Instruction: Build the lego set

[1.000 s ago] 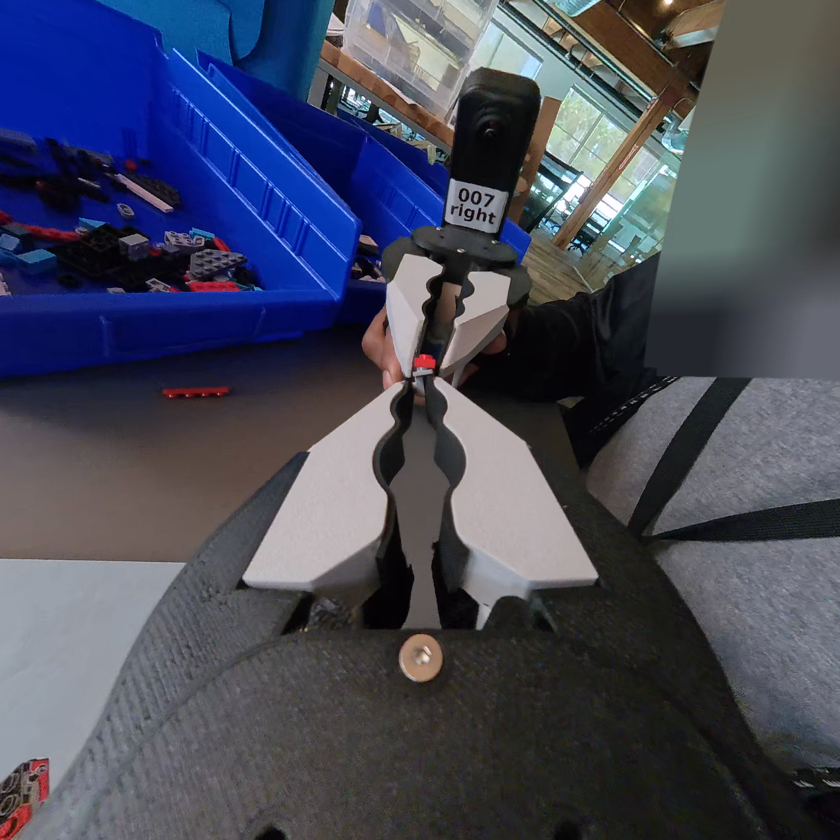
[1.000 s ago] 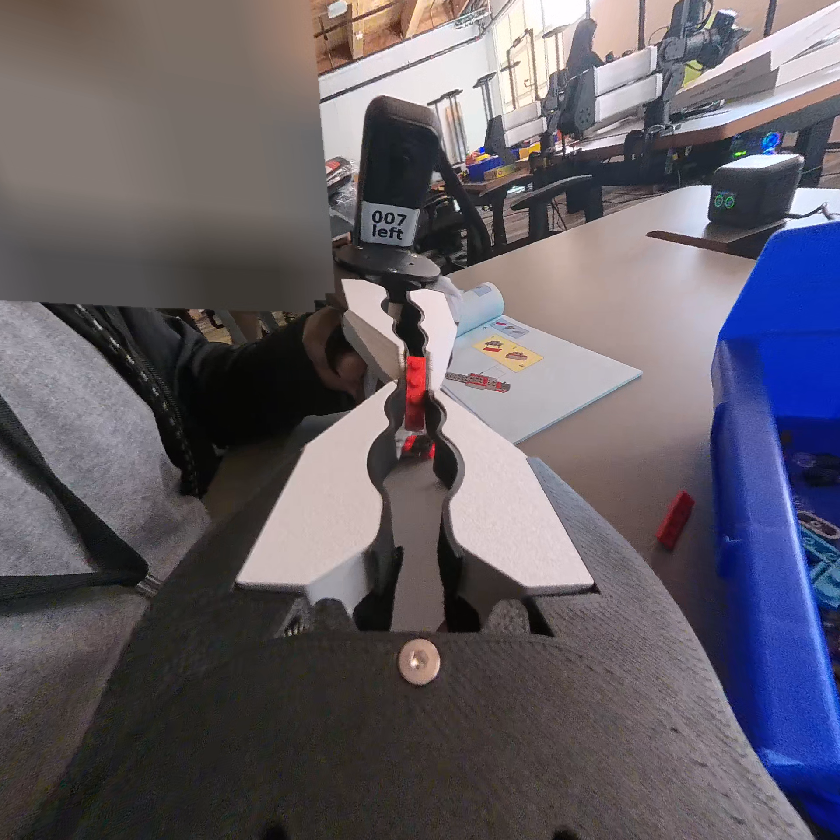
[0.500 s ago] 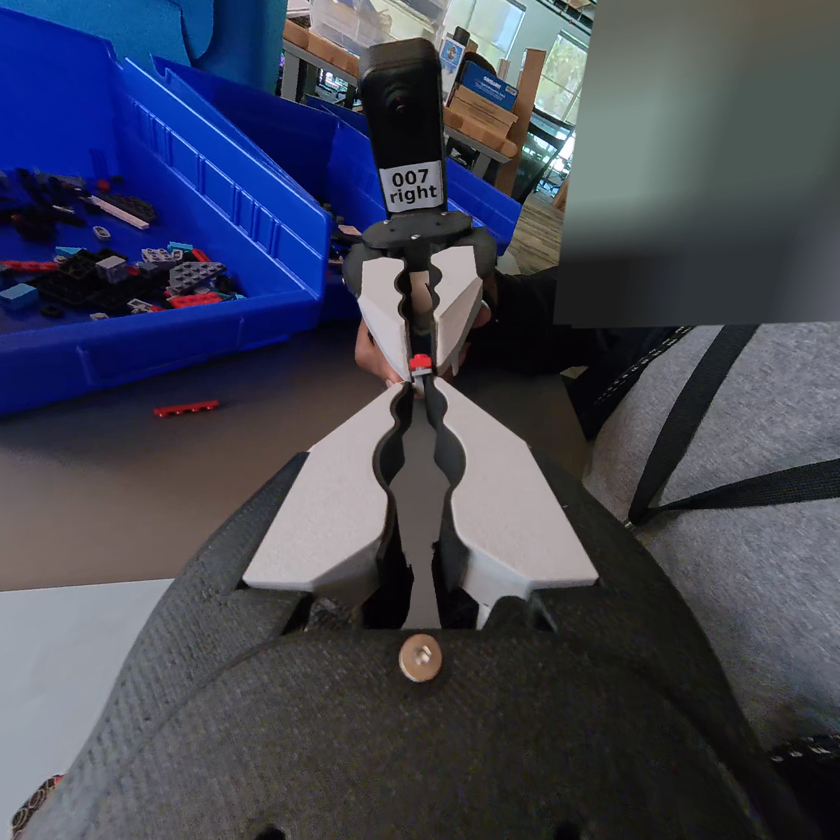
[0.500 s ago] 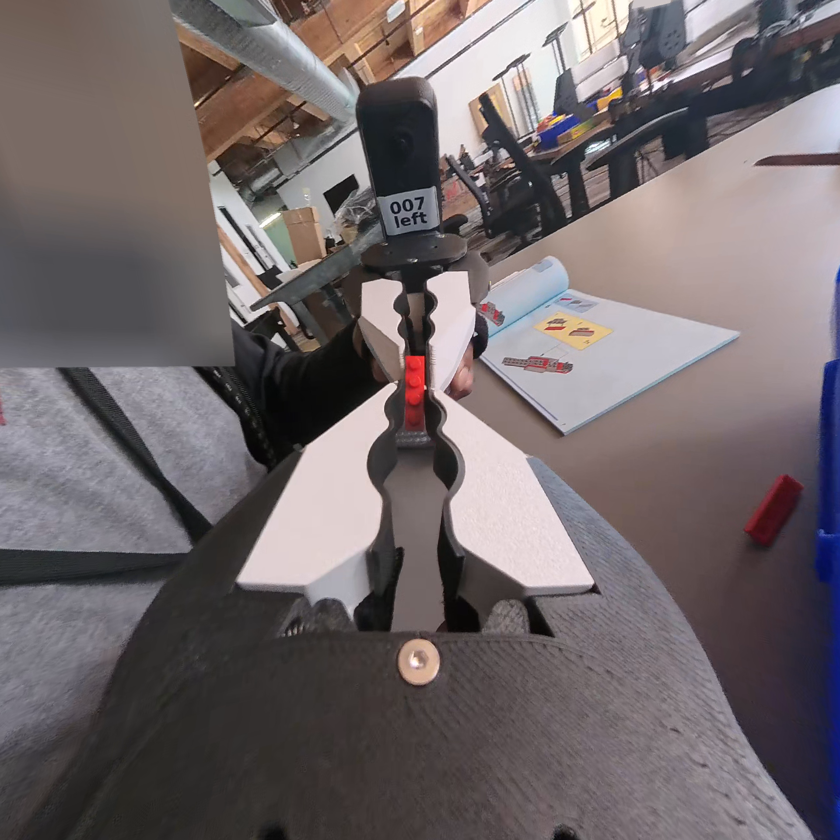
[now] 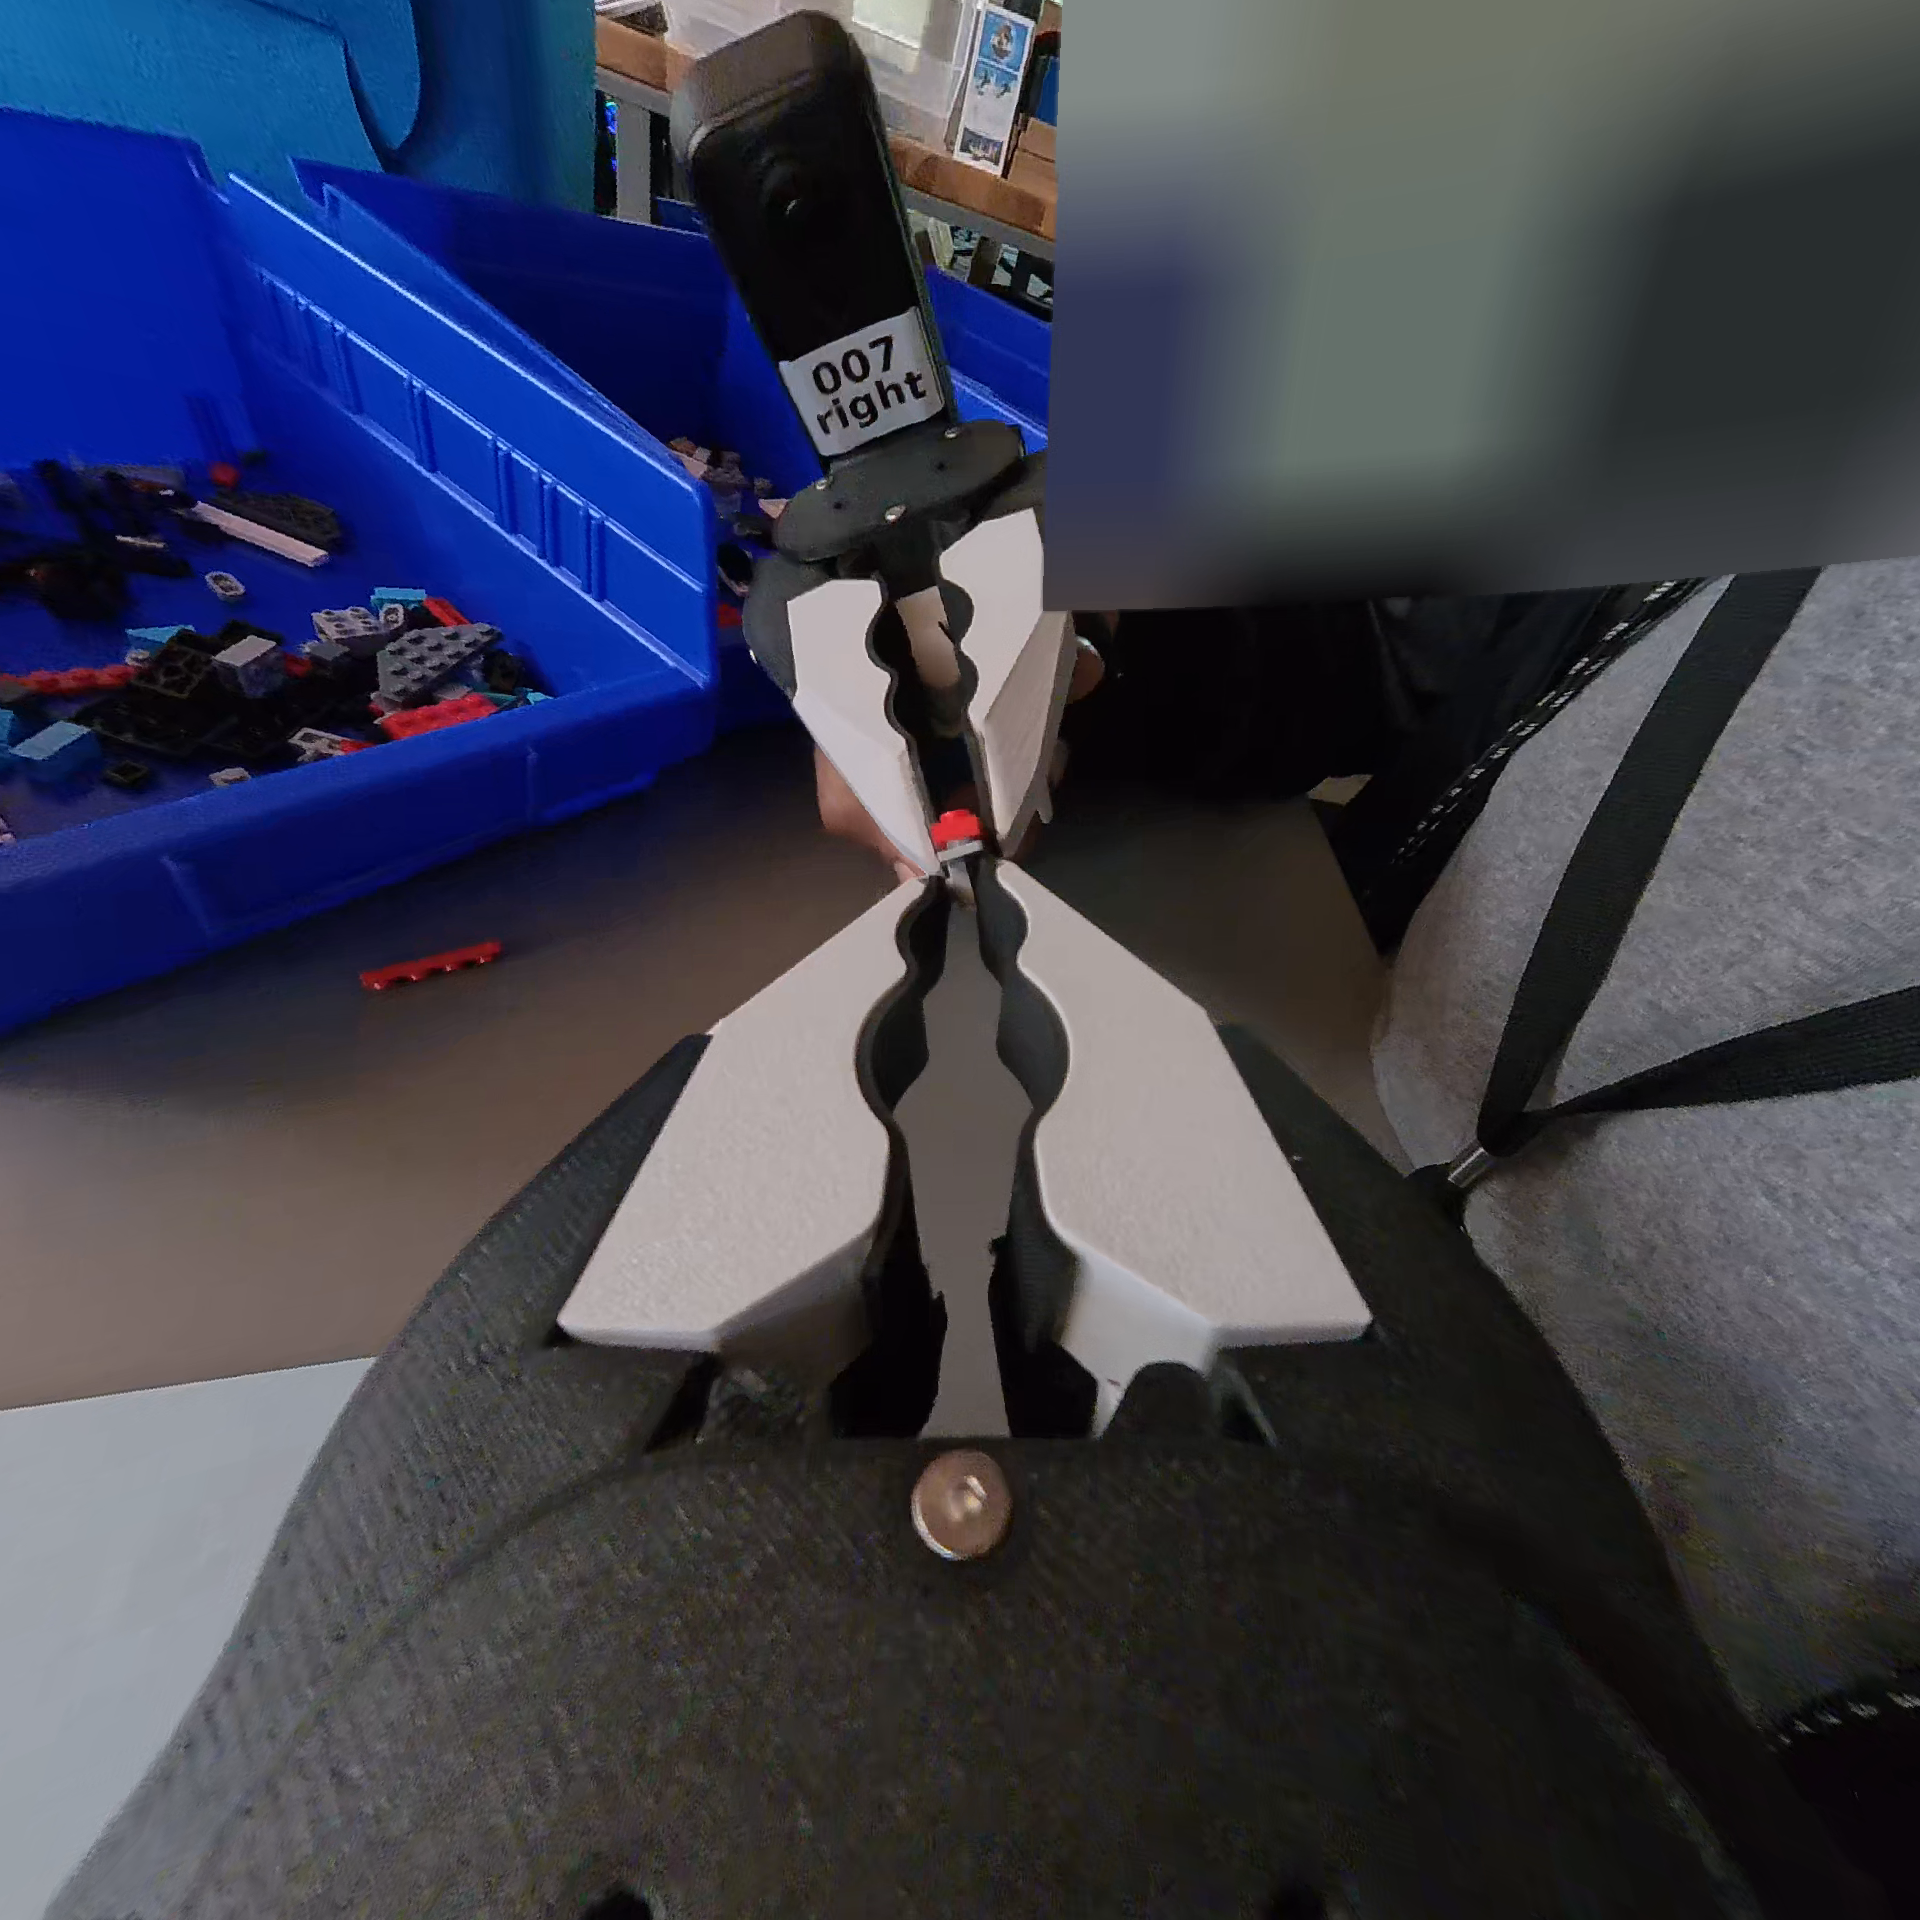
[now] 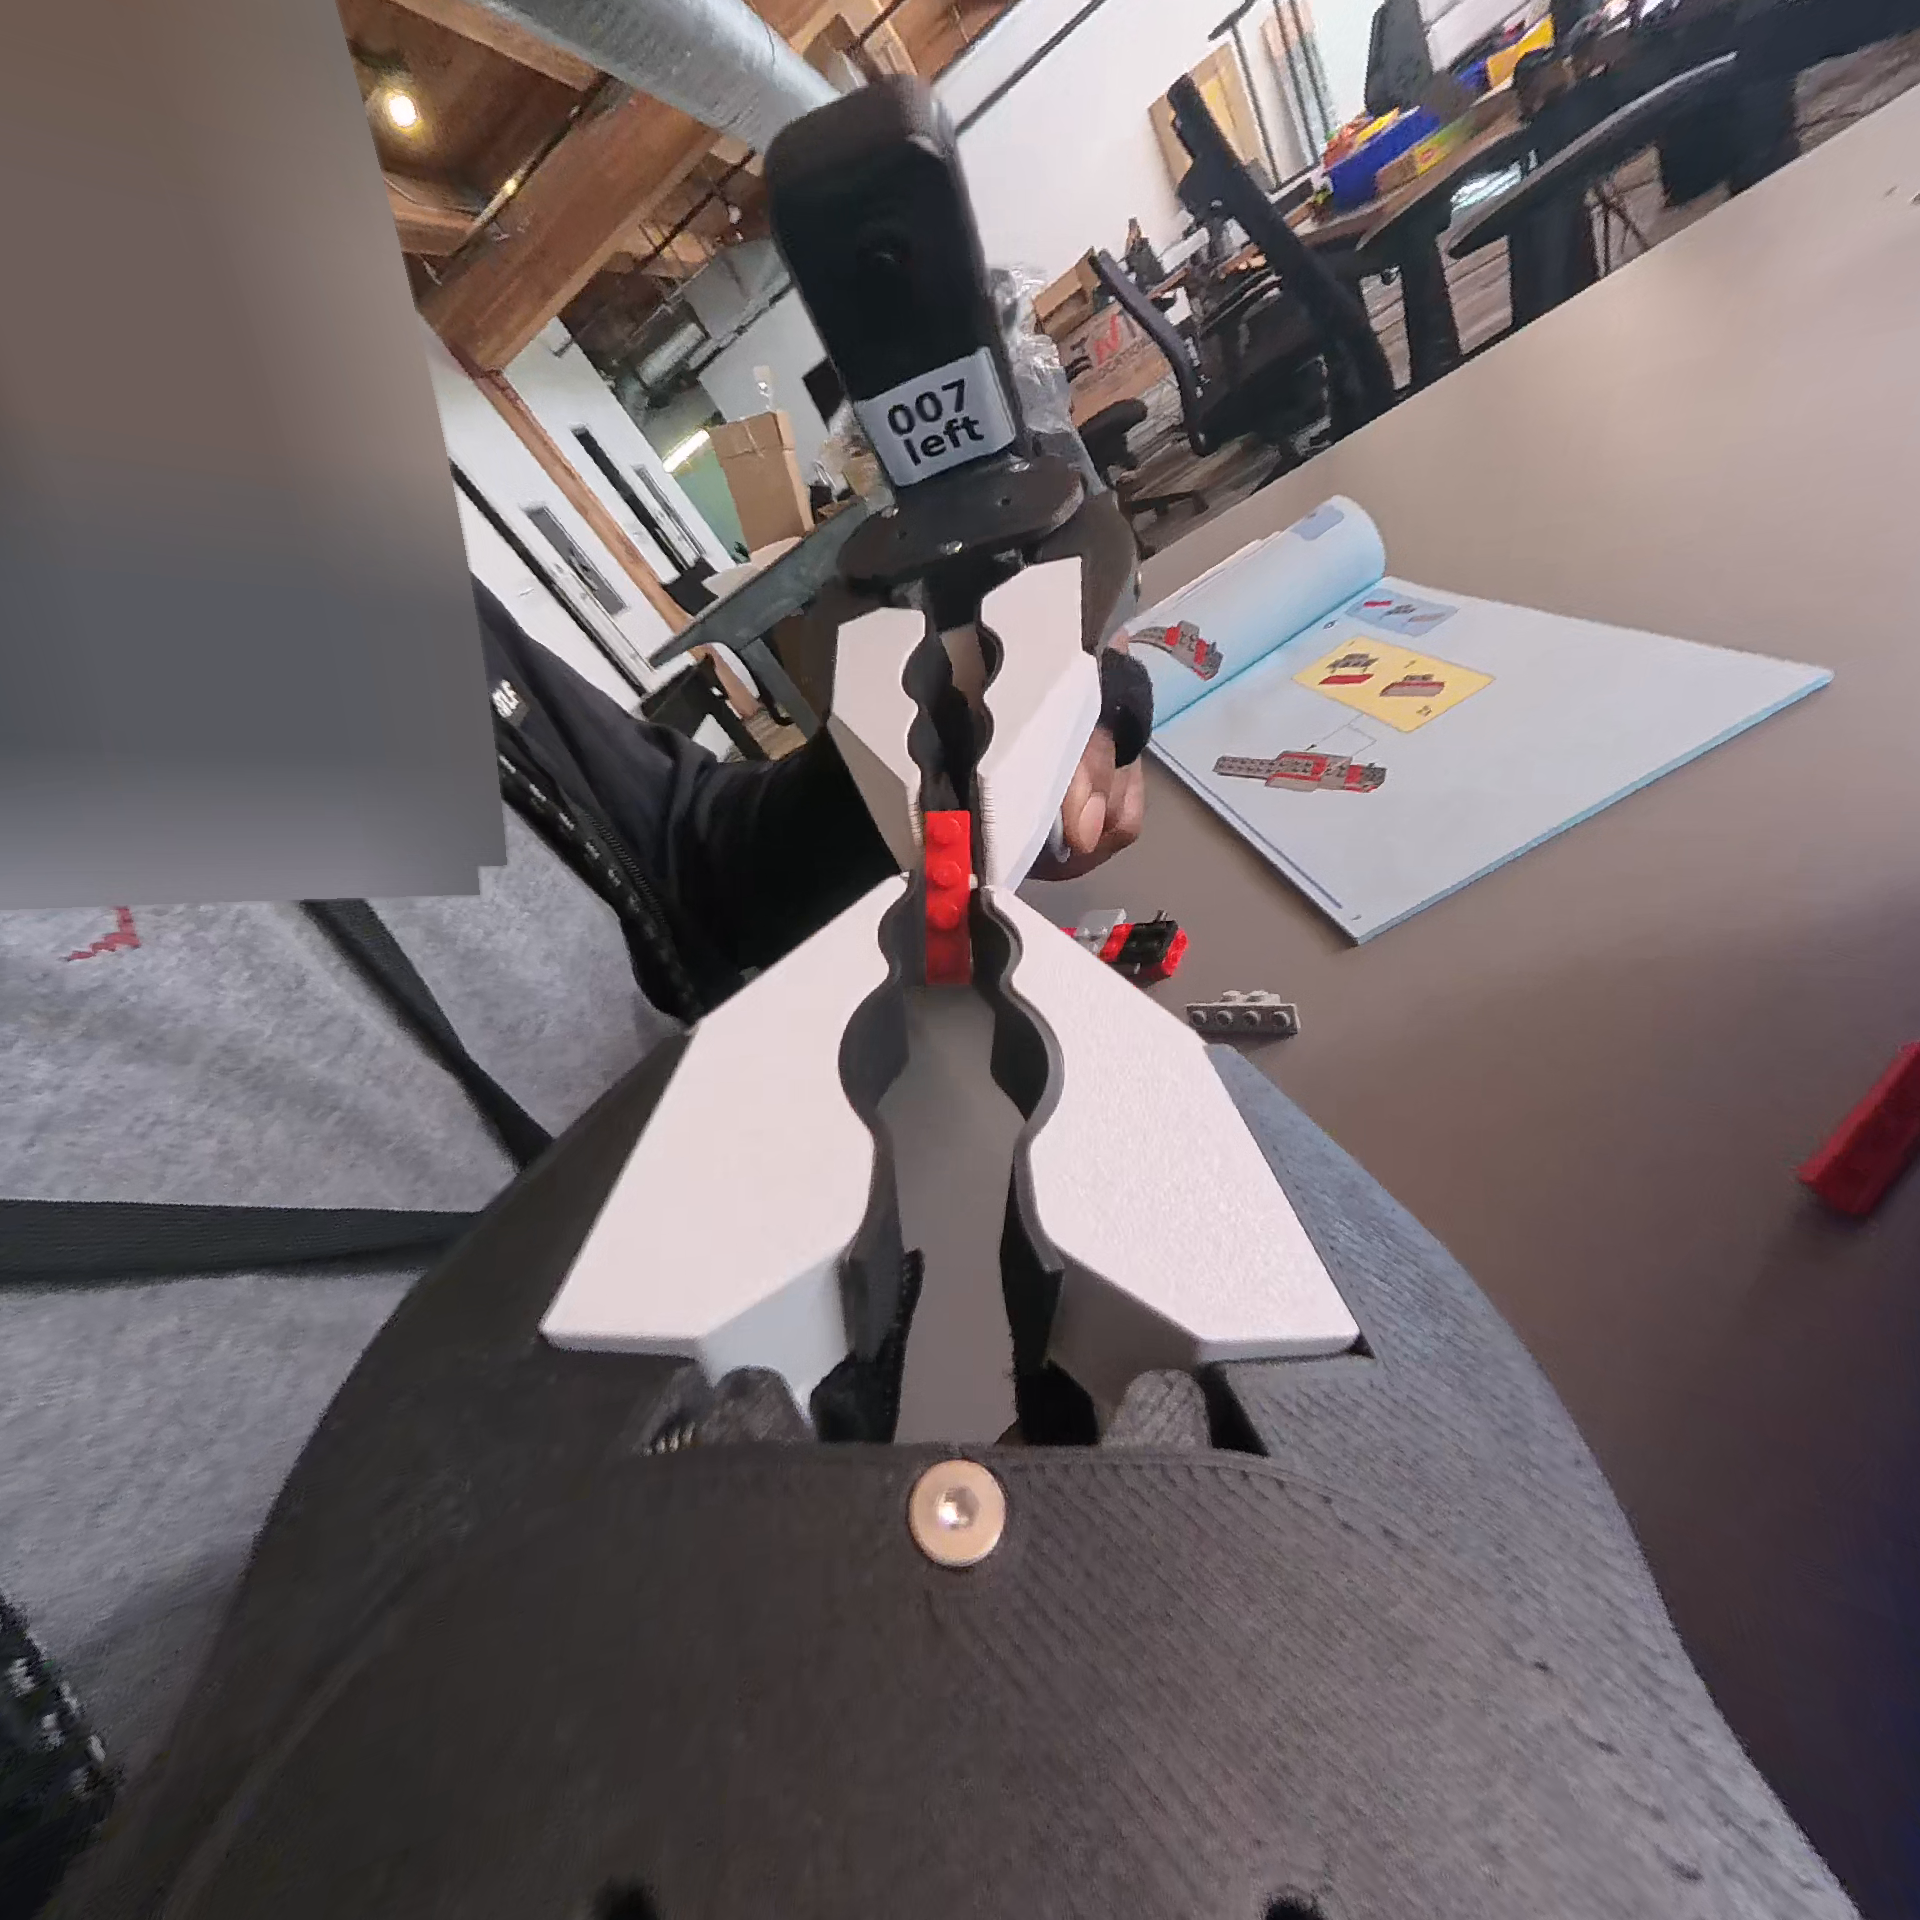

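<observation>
Two grippers, tip to tip in mid-air above the table (image 6: 1558,436), close to the person's grey sweatshirt (image 5: 1714,1247).

Right gripper (image 6: 948,914) is clamped on one red lego plate (image 6: 948,896); I see it edge-on, three studs showing along it. Left gripper (image 5: 961,881) is pinched on a small grey lego piece (image 5: 958,854) with a red stud part (image 5: 955,830) sitting against it at the tips. From my left wrist view I can't tell whether that red bit is the same plate; contact point is too small to resolve.

Count, left wrist view only:
- two blue bins: the near bin (image 5: 343,831) with a pile of black, grey, red and teal loose lego parts (image 5: 260,675), and the second bin (image 5: 623,312) behind it with a few pieces
- one thin red plate (image 5: 431,964) lying on the table just in front of the near bin

Count, right wrist view only:
- one open instruction booklet (image 6: 1455,748) flat on the table
- one red and black sub-assembly (image 6: 1138,940) on the table near the booklet's near edge
- one grey studded plate (image 6: 1244,1018) just beside that sub-assembly
- one red brick (image 6: 1865,1153) at the right edge of frame, apart from the rest

Each view shows the opposite gripper (image 6: 982,800) head-on with a hand (image 6: 1101,810) behind it.
</observation>
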Tool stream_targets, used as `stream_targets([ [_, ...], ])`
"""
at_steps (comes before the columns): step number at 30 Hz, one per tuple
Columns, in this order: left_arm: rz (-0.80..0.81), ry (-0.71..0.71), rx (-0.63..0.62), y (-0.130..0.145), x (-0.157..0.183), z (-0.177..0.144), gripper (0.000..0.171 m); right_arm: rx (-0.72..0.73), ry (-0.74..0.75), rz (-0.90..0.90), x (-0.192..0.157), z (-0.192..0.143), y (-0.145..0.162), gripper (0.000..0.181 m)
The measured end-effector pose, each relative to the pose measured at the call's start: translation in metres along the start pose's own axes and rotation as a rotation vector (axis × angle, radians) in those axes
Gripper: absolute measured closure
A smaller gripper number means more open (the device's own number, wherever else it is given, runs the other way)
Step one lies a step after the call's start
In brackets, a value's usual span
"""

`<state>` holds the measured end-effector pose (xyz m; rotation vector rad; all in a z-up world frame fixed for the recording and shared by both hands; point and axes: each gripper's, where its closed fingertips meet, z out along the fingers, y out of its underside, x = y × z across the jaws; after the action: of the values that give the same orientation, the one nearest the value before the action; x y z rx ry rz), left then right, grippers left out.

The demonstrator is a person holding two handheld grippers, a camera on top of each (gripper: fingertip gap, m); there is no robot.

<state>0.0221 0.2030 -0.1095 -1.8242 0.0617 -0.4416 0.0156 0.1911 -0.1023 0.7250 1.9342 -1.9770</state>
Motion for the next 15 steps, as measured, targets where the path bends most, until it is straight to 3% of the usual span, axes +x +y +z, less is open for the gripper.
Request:
stream_targets([
  [15,0.064,-0.077,0.043,-0.0076,-0.0067,-0.0016,0.163,0.059,-0.023,0.094,0.0039,-0.0025,-0.0054,0.171],
])
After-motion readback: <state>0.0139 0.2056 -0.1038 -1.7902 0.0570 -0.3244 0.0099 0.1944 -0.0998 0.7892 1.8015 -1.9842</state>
